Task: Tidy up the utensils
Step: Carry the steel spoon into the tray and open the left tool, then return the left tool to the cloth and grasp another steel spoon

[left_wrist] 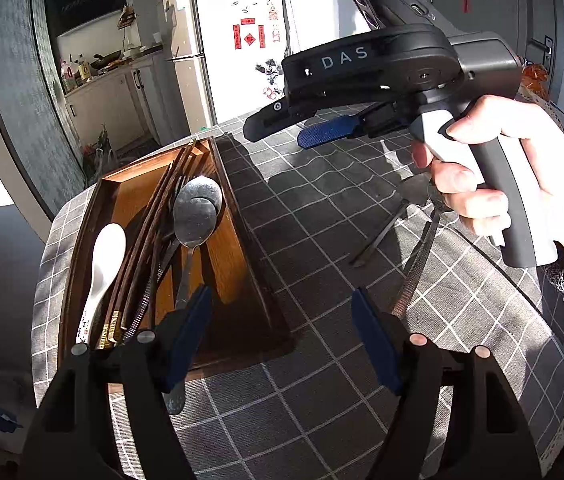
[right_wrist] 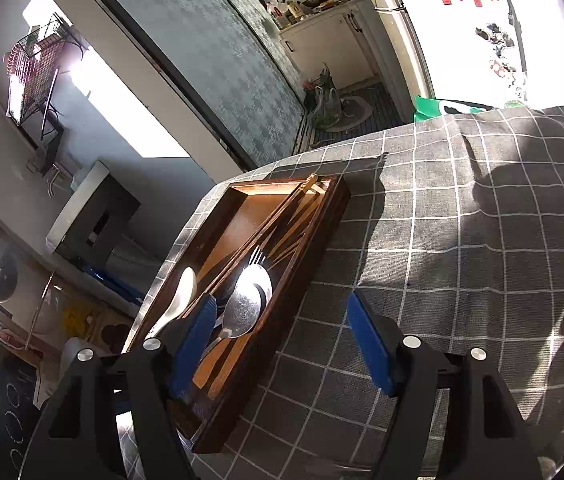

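Observation:
A brown wooden tray lies on the checked tablecloth and holds a white ceramic spoon, dark chopsticks, a fork and two stacked metal spoons. My left gripper is open and empty, just above the tray's near right corner. My right gripper is held in a hand above the table's far side, open and empty. In the right wrist view the right gripper hovers over the tray's right edge, near the metal spoons. Two dark utensils lie on the cloth at right.
The grey checked tablecloth covers a round table whose edge curves close behind the tray. A fridge and kitchen cabinets stand beyond. A green bag sits past the table's far edge.

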Demonstrator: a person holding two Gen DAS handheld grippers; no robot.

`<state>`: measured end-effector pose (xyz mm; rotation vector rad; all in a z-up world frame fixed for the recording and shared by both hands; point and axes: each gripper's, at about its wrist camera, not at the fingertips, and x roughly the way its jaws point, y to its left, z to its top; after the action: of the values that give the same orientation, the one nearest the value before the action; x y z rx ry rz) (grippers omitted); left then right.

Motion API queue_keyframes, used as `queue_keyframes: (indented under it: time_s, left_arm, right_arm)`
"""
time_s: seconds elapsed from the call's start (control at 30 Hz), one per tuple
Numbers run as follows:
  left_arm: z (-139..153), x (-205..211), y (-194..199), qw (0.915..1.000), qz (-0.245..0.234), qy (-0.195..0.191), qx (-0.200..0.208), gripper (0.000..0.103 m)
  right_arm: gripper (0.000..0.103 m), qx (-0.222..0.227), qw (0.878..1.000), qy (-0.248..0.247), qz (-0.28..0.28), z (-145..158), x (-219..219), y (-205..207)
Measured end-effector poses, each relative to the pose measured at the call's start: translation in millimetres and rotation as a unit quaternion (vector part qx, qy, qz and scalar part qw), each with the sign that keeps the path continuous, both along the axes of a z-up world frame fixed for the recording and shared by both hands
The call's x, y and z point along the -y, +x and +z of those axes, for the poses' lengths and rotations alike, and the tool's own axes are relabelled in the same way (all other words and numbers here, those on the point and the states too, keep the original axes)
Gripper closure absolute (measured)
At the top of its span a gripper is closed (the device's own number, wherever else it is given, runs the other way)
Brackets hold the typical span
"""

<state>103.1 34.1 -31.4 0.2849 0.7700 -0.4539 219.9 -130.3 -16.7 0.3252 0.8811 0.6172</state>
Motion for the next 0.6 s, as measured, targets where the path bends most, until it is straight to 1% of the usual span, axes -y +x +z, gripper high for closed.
queue_keyframes:
  time_s: [0.1, 0.17, 0.23, 0.3, 0.37, 0.47, 0.5, 0.53, 0.57, 0.6]
  left_arm:
    - [-16, 30, -5, 0.9988, -0.045, 0.006, -0.014, 0.028]
    - [-25, 48, -8, 0.9973, -0.067, 0.024, -0.018, 0.028]
    - [-30, 61, -10, 0.9958, -0.082, 0.036, -0.017, 0.028]
    - [-31, 69, -12, 0.9951, -0.091, 0.033, -0.018, 0.028]
    - [-30, 72, -11, 0.9952, -0.093, 0.026, -0.018, 0.028]
    - [-30, 75, -6, 0.9952, -0.093, 0.015, -0.026, 0.028]
    - [-31, 76, -4, 0.9951, -0.093, 0.015, -0.028, 0.028]
    - [-32, 78, -3, 0.995, -0.094, 0.016, -0.029, 0.028]
    - [-33, 81, -3, 0.9949, -0.095, 0.019, -0.029, 0.028]
    - [-34, 81, -2, 0.9949, -0.095, 0.022, -0.028, 0.028]
  right_arm:
    - [0.032, 0.01, 1.0, -0.016, -0.015, 8, 40, -21]
    - [0.03, 0.014, 0.999, -0.033, -0.031, 10, 68, -37]
    - [0.03, 0.017, 0.997, -0.054, -0.046, 6, 95, -51]
    - [0.031, 0.008, 0.995, -0.078, -0.055, -4, 113, -62]
    - [0.043, -0.008, 0.994, -0.087, -0.062, -17, 127, -67]
    - [0.05, -0.026, 0.992, -0.092, -0.078, -37, 142, -71]
    - [0.052, -0.034, 0.992, -0.087, -0.08, -43, 145, -71]
    - [0.057, -0.043, 0.993, -0.075, -0.078, -49, 147, -69]
    - [0.061, -0.043, 0.994, -0.062, -0.079, -52, 149, -70]
    - [0.062, -0.042, 0.995, -0.056, -0.076, -54, 149, -69]
